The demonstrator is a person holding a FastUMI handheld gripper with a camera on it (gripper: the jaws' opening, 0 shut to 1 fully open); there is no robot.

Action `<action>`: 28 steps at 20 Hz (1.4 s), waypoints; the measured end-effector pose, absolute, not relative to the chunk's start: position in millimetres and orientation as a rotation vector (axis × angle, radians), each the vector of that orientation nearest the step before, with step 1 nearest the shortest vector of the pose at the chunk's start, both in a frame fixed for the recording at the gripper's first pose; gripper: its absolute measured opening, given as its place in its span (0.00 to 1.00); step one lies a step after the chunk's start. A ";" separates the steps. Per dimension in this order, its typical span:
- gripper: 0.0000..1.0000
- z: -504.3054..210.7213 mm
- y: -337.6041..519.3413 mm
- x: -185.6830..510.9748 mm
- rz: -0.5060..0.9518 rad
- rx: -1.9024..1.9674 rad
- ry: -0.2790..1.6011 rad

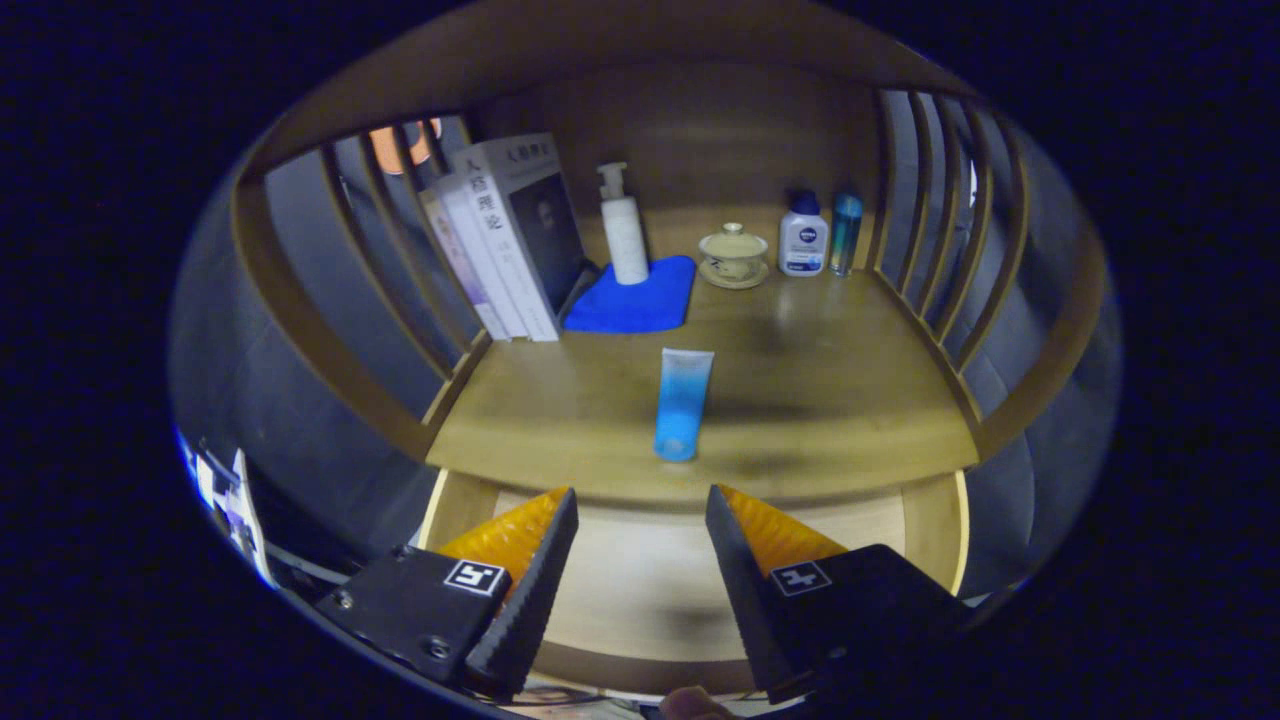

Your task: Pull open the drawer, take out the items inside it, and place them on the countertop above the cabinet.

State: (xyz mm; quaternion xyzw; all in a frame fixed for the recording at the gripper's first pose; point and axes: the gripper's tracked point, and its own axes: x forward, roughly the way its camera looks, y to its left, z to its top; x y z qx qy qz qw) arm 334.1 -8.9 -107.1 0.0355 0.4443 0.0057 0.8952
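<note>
Your tool (640, 545) hangs released over the pulled-out drawer (640, 590), its two fingers spread wide with nothing between them — only the drawer's pale bare floor shows in the gap, so as far as you can see there the drawer holds nothing more, though its nearest part is hidden behind the fingers. The blue tube (683, 403) lies on the table (830, 400) just beyond the fingertips, near the front lip, cap end toward you and well apart from everything else; that spot reads as a quick set-down straight up from the drawer, not a tidy arrangement. The rest sits at the back, out of the working lane: leaning books (505, 240) propped against the slatted left side (340, 260), a white pump bottle (624, 225) standing on a blue cloth (635, 295), a lidded tea bowl (734, 255) on its saucer, then a white lotion bottle (804, 238) with a slim teal bottle (846, 232) just beside it. You judge the task as close to done; before you count it finished, tip the tool down and check the drawer's near corners.
</note>
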 end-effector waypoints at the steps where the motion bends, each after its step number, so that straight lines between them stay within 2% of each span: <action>1: 0.82 -103.6 -7.9 324.0 0.022 0.074 0.903; 10: 0.82 -79.6 -5.5 245.9 0.086 0.037 0.630; 11: 0.84 -83.5 -5.5 238.4 0.089 0.029 0.605; 13: 1.00 -88.7 -3.2 223.0 0.101 0.021 0.566; 19: 0.99 -102.0 -15.0 187.5 0.051 -0.017 0.395; 28: 0.98 -161.0 -13.1 142.3 0.016 -0.036 0.248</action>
